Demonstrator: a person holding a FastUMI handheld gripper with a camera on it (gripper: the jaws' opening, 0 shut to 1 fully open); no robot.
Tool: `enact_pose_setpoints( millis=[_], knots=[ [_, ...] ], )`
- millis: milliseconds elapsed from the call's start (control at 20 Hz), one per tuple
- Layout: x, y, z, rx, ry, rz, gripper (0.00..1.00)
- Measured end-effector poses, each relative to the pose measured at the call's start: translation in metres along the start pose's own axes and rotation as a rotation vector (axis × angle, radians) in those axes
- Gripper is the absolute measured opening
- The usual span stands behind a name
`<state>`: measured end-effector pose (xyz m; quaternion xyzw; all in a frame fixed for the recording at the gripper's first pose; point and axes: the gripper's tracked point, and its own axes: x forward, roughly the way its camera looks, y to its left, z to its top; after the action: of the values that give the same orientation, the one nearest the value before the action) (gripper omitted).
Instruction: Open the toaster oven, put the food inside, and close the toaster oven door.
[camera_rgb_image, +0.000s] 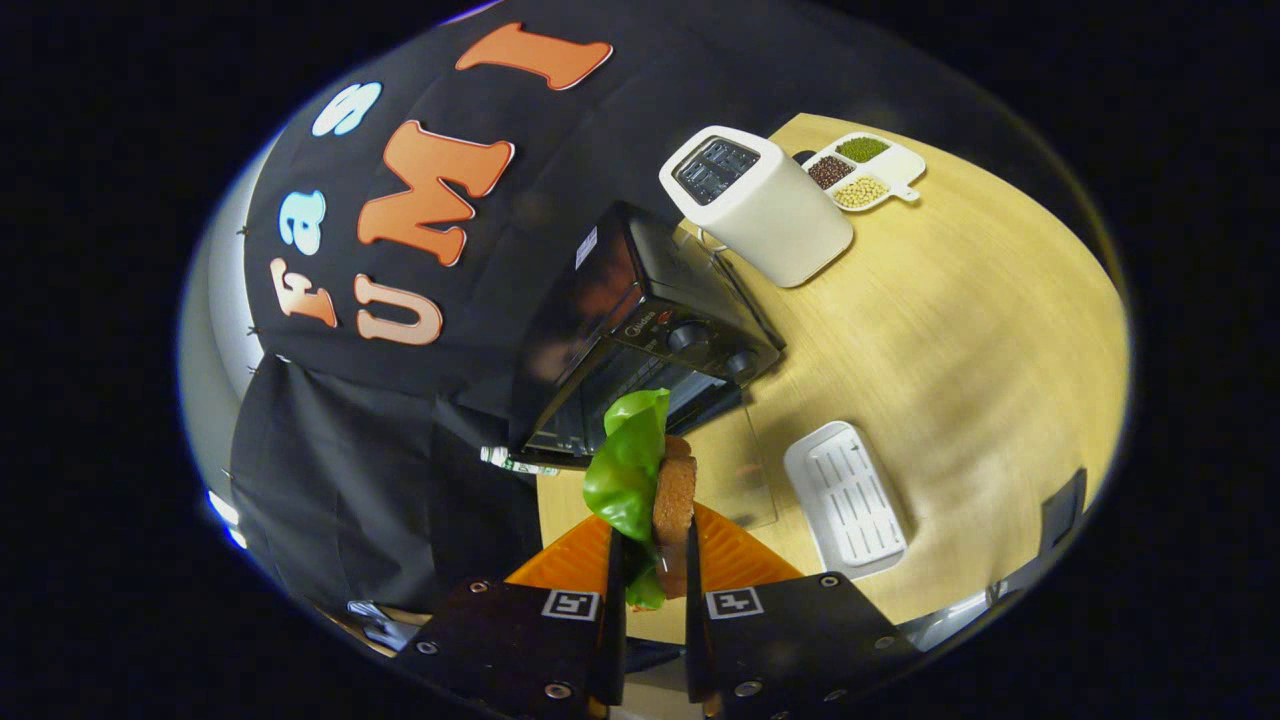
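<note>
Gripping the sandwich (668, 505) upright, gripper (655, 560) fingers clamped on it; toaster oven (640, 330) cavity sits dead ahead past the tips, glass door (745, 470) down.

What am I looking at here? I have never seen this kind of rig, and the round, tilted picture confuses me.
The camera rides on a hand-held gripper and looks forward along its jaws, so everything appears bent and tilted. The jaws are shut on a sandwich, bread with a green lettuce leaf. Just beyond it is a black toaster oven with its glass door folded down open. On the wooden table there are also a white toaster, a white dish of beans and a white tray.
</note>
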<state>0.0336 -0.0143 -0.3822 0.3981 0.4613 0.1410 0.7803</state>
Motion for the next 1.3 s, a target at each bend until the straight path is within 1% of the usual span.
enact_pose_setpoints(
  millis=[250,350,500,650,800,900,1000,1050,1150,1300],
  knots=[
    [0.056,0.014,-0.015,0.129,-0.055,0.044,0.24],
    [0.077,0.021,-0.012,0.180,-0.098,0.065,0.24],
    [0.107,0.026,-0.002,0.229,-0.179,0.067,0.25],
    [0.134,0.032,0.005,0.308,-0.253,0.085,0.25],
    [0.158,0.032,0.013,0.399,-0.327,0.078,0.25],
    [0.174,0.029,0.016,0.465,-0.365,0.053,0.25],
    [0.188,0.027,0.018,0.502,-0.400,0.026,0.24],
    [0.192,0.031,0.022,0.520,-0.416,0.029,0.25],
    [0.202,0.036,0.031,0.546,-0.453,0.008,0.25],
    [0.215,0.039,0.034,0.569,-0.468,-0.025,0.32]
  ],
)
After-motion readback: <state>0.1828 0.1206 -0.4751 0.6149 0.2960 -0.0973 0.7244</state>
